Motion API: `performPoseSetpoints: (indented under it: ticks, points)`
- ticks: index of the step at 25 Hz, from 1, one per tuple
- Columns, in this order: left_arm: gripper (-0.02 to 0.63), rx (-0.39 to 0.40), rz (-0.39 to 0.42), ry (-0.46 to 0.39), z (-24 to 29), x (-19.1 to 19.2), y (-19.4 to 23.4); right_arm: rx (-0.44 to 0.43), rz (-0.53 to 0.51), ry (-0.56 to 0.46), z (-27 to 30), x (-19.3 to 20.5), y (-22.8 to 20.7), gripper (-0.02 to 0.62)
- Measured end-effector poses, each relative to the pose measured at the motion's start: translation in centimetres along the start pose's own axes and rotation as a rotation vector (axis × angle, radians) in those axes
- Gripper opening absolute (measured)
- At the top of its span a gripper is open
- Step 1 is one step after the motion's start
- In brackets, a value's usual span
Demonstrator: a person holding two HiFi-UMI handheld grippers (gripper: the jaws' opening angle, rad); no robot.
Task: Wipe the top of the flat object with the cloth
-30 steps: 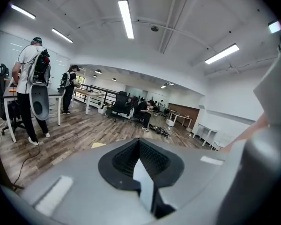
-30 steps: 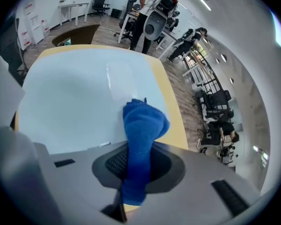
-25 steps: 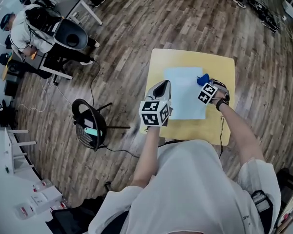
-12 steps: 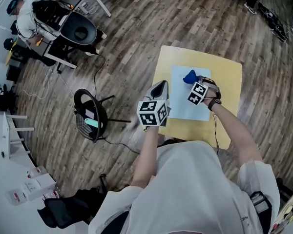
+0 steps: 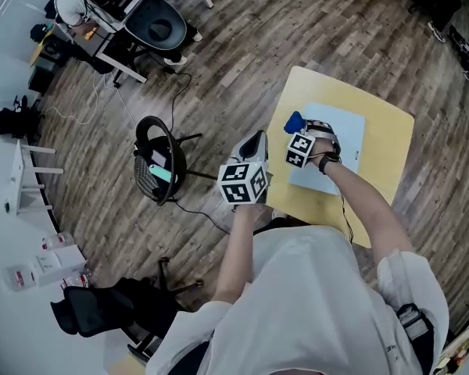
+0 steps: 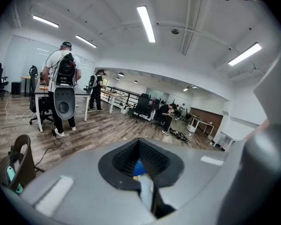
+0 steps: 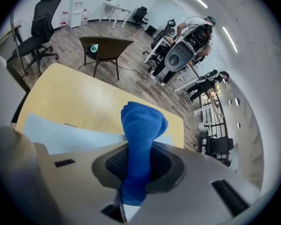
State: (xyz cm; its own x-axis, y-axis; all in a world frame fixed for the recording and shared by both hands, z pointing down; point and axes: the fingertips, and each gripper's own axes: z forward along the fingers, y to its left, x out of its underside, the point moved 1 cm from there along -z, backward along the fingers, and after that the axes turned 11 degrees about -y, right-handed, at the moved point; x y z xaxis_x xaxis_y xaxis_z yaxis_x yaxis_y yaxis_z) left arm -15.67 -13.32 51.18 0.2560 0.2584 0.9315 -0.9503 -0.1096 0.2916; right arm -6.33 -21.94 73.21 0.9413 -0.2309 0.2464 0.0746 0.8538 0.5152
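Observation:
A pale blue flat sheet [image 5: 334, 141] lies on the yellow table [image 5: 391, 143]. My right gripper [image 5: 300, 133] is shut on a blue cloth [image 5: 295, 121], which sits at the sheet's left edge. In the right gripper view the cloth [image 7: 140, 125] stands up between the jaws of the right gripper [image 7: 138, 161], with the sheet [image 7: 70, 134] and the table [image 7: 79, 97] behind it. My left gripper [image 5: 254, 142] hangs shut and empty beside the table's left edge, apart from the sheet. In the left gripper view the left gripper [image 6: 140, 165] points out into the room.
A round-backed chair [image 5: 156, 166] holding a teal object stands on the wooden floor left of the table, seen also as the brown chair [image 7: 105, 46]. A black office chair [image 7: 35, 32] is near the table's corner. People [image 6: 61, 93] stand at desks farther off.
My right gripper has slid the blue cloth leftwards across the sheet, from its right part to its left edge. The left gripper has held its place.

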Motion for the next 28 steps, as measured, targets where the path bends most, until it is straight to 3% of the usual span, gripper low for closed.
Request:
performPoseSetpoints:
  ticks: [6, 14, 18, 23, 28]
  points:
    - [0.01, 0.034, 0.001, -0.001, 1.2, 0.1, 0.0, 0.031, 0.033, 0.092, -0.5, 5.4, 0.0, 0.063]
    - [0.01, 0.191, 0.023, 0.038, 4.7, 0.9, -6.3, 0.049, 0.168, 0.269, -5.3, 19.0, 1.3, 0.063]
    - [0.009, 0.252, 0.04, 0.046, 5.7, 1.0, -8.8, 0.053, 0.259, 0.33, -7.2, 23.7, 2.8, 0.063]
    - [0.009, 0.293, 0.055, 0.047, 6.1, 0.9, -10.9, 0.064, 0.341, 0.324, -8.1, 24.4, 3.2, 0.063]
    - [0.01, 0.259, 0.051, 0.036, 5.5, 0.9, -10.3, 0.078, 0.294, 0.208, -7.4, 19.2, 1.8, 0.063]
